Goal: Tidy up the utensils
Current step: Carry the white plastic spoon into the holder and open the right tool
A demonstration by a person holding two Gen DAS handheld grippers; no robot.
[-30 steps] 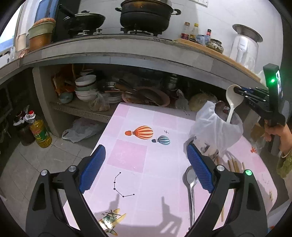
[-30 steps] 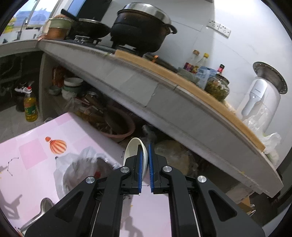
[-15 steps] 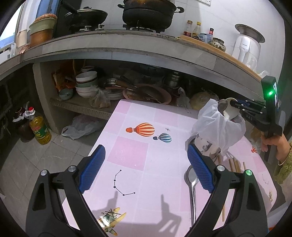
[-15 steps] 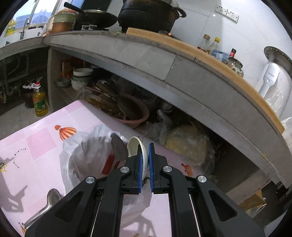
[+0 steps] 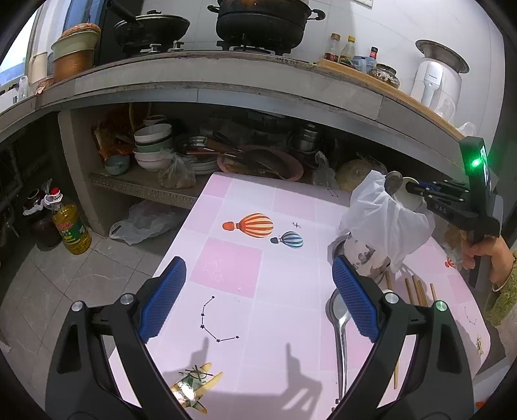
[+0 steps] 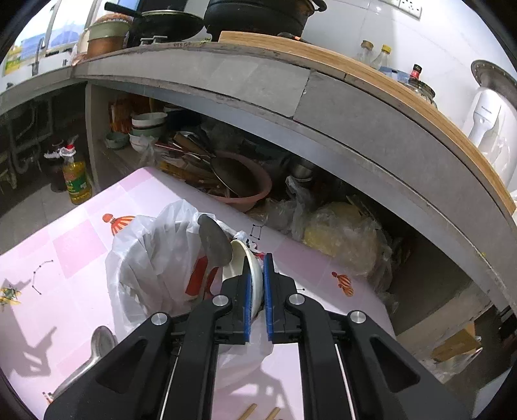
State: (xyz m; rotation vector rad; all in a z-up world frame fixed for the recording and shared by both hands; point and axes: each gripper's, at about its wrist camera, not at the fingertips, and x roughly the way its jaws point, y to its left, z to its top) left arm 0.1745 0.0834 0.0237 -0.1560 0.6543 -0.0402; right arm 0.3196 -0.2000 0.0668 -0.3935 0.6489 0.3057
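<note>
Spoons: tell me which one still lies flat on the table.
The long metal spoon beside the left gripper; the white ceramic spoon and other metal spoon stand in the bag-lined holder.

metal spoons [image 5: 340, 318] — 2 | white spoon [image 6: 250, 274] — 1 | chopsticks [image 5: 416, 292] — 4, maybe more | bag-lined holder [image 5: 381, 223] — 1

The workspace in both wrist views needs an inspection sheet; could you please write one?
Surface: pink table with balloon prints.
Job's things: white spoon at the mouth of a bag-lined holder; a metal spoon already stands in it; a metal ladle and chopsticks lie on the table.
Clutter: nothing seen on the table.
Grippers: right gripper shut on the white spoon; left gripper open, empty, above the table.
Cables: nothing seen.
Surroundings: counter with pots; bowls on the shelf below; oil bottle on the floor.
</note>
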